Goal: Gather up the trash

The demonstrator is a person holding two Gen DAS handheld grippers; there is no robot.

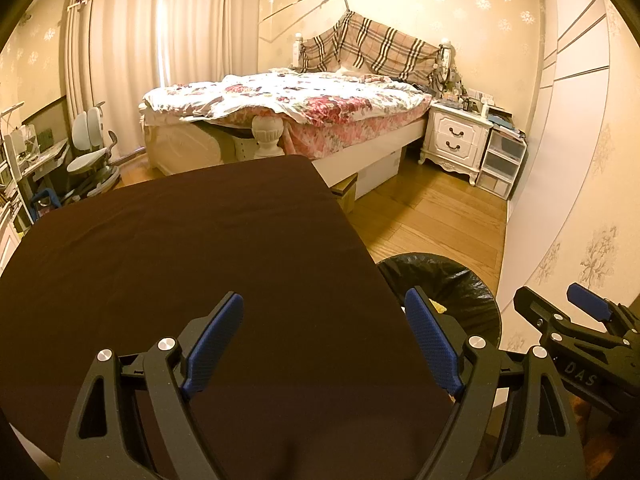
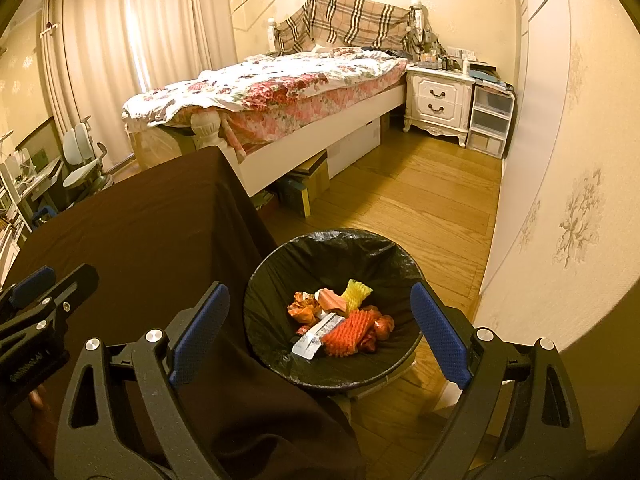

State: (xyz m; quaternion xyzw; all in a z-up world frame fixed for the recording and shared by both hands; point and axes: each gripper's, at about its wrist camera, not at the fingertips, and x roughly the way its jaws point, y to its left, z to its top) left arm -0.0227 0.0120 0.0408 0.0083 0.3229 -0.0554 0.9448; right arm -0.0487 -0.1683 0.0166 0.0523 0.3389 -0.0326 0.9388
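Observation:
A round bin with a black liner [image 2: 280, 276] stands on the floor beside the table. It holds several pieces of trash: an orange foam net [image 2: 348, 330], a yellow foam net [image 2: 356, 290], crumpled orange wrappers [image 2: 302, 308] and a white packet [image 2: 316, 336]. My right gripper [image 2: 320, 324] is open and empty above the bin. My left gripper [image 1: 324, 328] is open and empty over the table with the dark brown cloth [image 1: 180, 248]. The bin's rim [image 1: 444, 272] shows at the table's right edge in the left wrist view. The right gripper [image 1: 560, 304] shows there too.
A bed with a floral quilt [image 1: 288, 100] stands behind the table. A white nightstand [image 1: 456, 136] and plastic drawers [image 1: 502, 160] stand by the right wall. A desk chair [image 1: 90, 152] is at the far left. Boxes [image 2: 312, 180] sit under the bed on the wooden floor.

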